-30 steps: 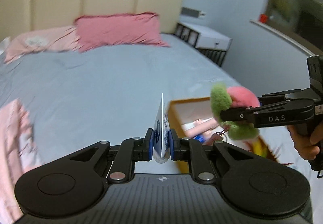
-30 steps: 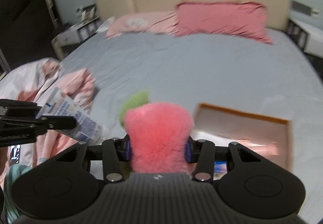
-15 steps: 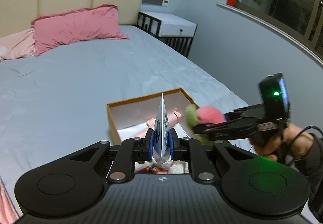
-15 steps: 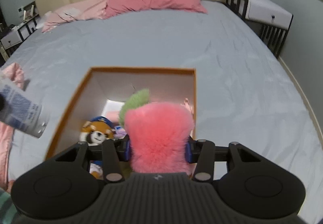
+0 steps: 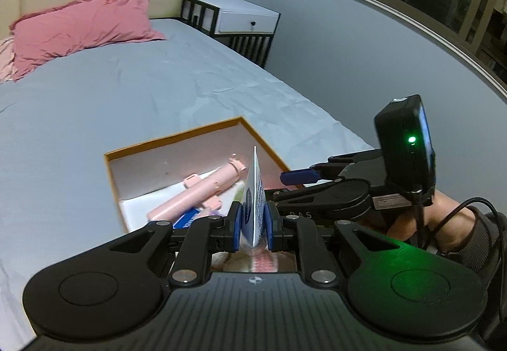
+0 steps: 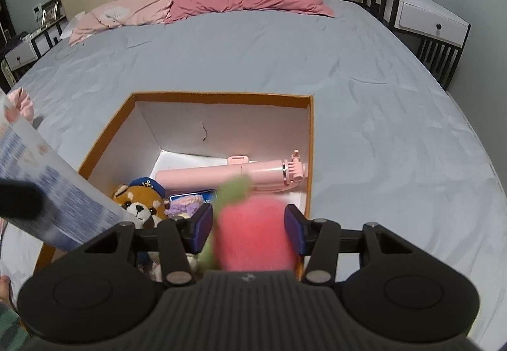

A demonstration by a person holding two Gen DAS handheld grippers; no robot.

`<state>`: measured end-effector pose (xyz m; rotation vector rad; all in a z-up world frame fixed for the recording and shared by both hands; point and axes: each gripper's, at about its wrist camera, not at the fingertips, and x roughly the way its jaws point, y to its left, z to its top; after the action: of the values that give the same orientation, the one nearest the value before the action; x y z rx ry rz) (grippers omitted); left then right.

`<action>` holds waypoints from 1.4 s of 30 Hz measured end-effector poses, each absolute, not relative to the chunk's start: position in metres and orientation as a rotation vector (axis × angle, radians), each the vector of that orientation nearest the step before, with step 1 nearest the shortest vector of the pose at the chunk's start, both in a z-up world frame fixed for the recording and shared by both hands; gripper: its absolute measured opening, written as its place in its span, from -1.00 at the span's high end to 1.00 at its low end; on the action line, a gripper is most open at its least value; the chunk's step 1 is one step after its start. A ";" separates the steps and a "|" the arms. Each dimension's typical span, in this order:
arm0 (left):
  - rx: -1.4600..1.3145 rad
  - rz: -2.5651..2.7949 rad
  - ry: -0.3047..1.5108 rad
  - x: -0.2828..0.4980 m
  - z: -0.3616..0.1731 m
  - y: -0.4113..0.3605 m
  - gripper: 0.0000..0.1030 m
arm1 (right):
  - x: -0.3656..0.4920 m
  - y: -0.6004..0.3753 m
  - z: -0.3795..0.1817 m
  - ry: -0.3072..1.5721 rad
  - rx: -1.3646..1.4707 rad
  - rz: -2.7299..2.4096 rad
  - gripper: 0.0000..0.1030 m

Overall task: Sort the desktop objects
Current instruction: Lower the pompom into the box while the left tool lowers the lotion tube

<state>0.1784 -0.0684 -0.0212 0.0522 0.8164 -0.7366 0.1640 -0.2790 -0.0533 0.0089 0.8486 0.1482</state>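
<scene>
While right gripper gapes round pink plush, box rim below, bed beyond.

Left gripper clamped on white-blue tube, held edge-on above near end of orange-rimmed box. Pink stick lies inside box. Right gripper, fingers parted, just right of box, over its right rim

Each claw is matte black plastic with a ribbed top, two round side discs, silver screw heads and blue finger pads. The right claw carries a black module with a green light, "DAS" lettering and a black cable; the hand shows bare skin and a dark ribbed cuff.
</scene>
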 end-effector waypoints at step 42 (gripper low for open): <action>0.382 -0.733 1.079 0.171 -0.118 -0.170 0.65 | 0.050 -0.339 -0.072 0.578 0.358 -0.112 0.00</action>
<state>0.1707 -0.1699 -0.1178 0.3817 1.0793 -0.7335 0.0504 -0.3391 -0.0715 0.3575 0.5777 -0.1120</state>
